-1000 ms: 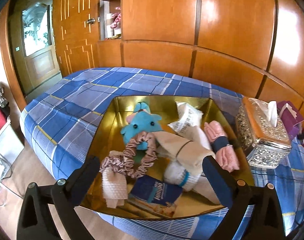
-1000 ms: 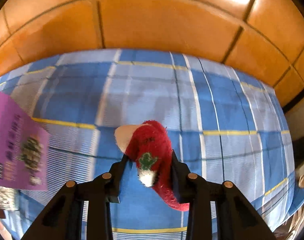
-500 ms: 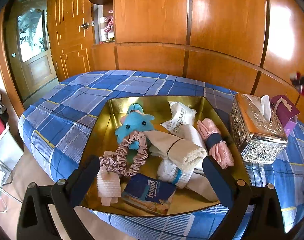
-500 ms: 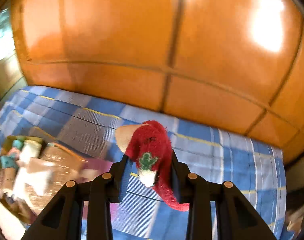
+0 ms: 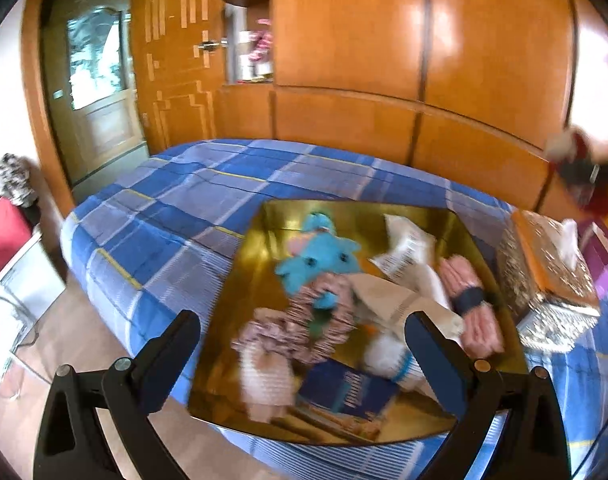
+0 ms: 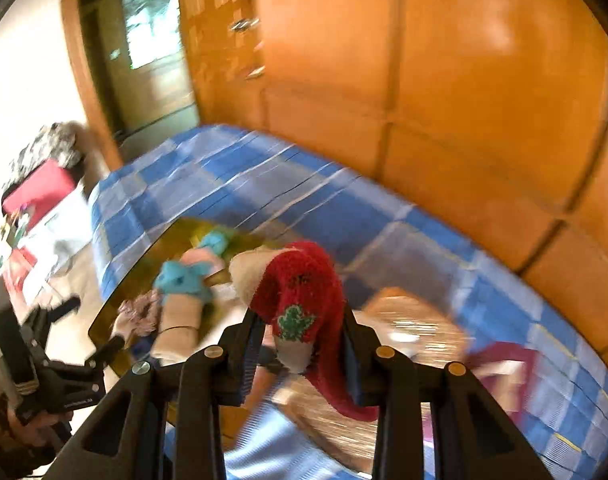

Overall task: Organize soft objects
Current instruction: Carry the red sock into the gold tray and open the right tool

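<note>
- Since a second ago the right gripper (image 6: 301,342) has swung from above bare blue checked bedspread (image 5: 175,216) to above the near right edge of the gold tray (image 5: 239,292); the tissue box now lies under it.
- Its jaws stay clamped on the red sock (image 6: 304,292), pads pressing both sides.
- The sock's long axis runs along the fingers: beige cuff end pointing away toward the tray, red toe end hanging back toward the camera. Green emblem faces up.
- The left gripper (image 5: 301,344) hovers with jaws wide apart and nothing between them, over the tray's near side.
- The tray is crowded: blue plush toy (image 5: 318,260), pink scrunchie (image 5: 316,328), rolled pink cloth (image 5: 470,304), white packet (image 5: 404,252), blue tissue pack (image 5: 348,390).
- An ornate tissue box (image 5: 544,280) stands just right of the tray, with a purple box (image 5: 602,248) beyond it.
</note>
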A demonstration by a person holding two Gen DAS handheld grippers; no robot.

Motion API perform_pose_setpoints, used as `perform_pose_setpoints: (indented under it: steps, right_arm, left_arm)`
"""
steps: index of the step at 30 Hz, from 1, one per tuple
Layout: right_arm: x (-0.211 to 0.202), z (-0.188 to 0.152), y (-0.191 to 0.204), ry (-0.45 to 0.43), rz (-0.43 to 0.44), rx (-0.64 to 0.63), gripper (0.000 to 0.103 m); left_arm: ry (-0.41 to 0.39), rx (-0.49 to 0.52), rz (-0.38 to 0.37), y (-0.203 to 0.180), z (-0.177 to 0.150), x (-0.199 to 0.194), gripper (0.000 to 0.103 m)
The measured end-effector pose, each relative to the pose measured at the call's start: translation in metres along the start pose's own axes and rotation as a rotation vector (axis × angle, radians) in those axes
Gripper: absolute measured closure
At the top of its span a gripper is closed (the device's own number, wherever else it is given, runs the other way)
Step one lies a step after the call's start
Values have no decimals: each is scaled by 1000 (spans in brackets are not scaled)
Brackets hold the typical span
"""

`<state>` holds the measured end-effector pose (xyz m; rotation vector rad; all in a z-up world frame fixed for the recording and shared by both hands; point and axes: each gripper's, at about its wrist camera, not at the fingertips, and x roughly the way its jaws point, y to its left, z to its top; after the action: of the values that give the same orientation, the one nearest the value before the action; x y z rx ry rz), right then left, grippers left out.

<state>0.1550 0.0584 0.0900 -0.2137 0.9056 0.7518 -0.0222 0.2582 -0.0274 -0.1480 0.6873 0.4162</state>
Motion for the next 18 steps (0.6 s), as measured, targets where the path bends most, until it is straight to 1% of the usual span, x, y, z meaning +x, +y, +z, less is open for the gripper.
perform_pose_setpoints:
  steps: [2, 6, 9, 10, 14, 15, 17, 18]
  right_arm:
    - [34, -1, 16, 43, 32, 15, 69]
    - [85, -4, 39, 94, 45, 19, 67]
    - [114, -8, 53, 113, 15, 14, 64]
    - [119, -10, 54, 114, 16, 21, 60]
    - [119, -14, 51, 93, 29, 44, 45]
    - [114, -14, 51, 73, 28, 43, 43]
    - [100, -13, 49, 23, 33, 42, 35]
    - [97, -13, 49, 6, 34, 44, 33]
  left_arm:
    - [2, -18, 16, 7, 1, 1, 0]
    - [9, -53, 28, 16, 3, 4, 0]
    - [1, -51, 31, 14, 3, 3, 0]
    - [-3, -52, 29, 14, 3, 2, 0]
    - [-12, -55, 30, 13, 5, 0, 0]
    - [-12, -58, 26, 13, 5, 0, 0]
    - [-12, -58, 29, 12, 5, 0, 0]
    - [-11, -54, 35, 10, 5, -1, 0]
